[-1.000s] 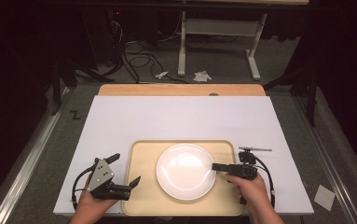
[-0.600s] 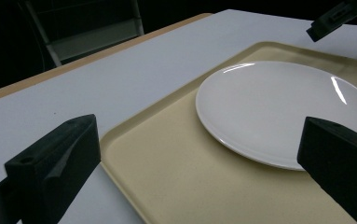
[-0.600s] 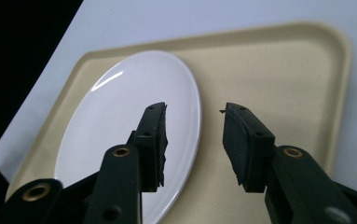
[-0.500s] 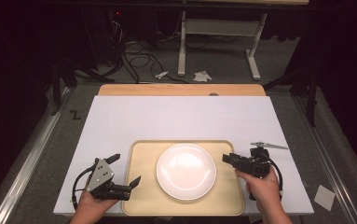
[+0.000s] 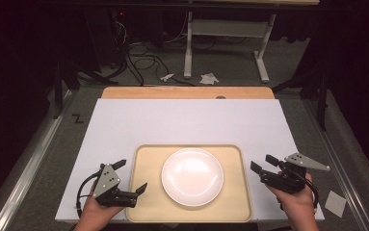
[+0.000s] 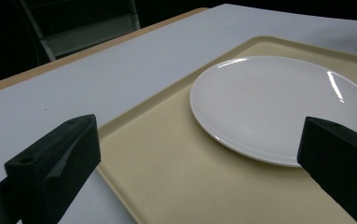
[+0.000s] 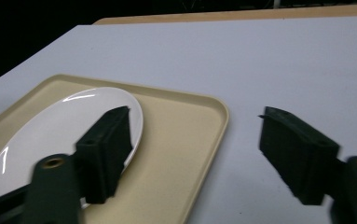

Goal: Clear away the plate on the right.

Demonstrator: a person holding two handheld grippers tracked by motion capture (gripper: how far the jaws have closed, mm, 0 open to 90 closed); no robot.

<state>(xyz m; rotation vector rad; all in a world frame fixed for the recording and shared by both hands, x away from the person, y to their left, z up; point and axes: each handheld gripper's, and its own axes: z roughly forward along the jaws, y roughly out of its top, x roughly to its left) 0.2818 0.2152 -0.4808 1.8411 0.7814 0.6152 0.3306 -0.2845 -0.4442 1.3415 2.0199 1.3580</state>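
A round white plate [image 5: 192,176] lies empty in the middle of a beige tray [image 5: 146,168] at the table's near edge. My left gripper [image 5: 130,177] is held just off the tray's left rim, open, with nothing between its jaws. In the left gripper view the plate [image 6: 278,105] sits ahead on the tray [image 6: 176,158]. My right gripper [image 5: 264,164] is to the right of the tray, over the white table top, also open and holding nothing. The right gripper view looks across the tray's corner [image 7: 204,135] at the plate [image 7: 50,135].
A white sheet [image 5: 187,122] covers the table, with a bare wooden strip [image 5: 187,92] along the far edge. Cables, crumpled paper and a desk frame [image 5: 225,43] lie on the dark floor beyond. A paper scrap [image 5: 337,203] lies on the floor at the right.
My right gripper has drawn back to the right, from over the plate's right edge to beyond the tray's right rim, and its jaws have spread apart. The left gripper has stayed put.
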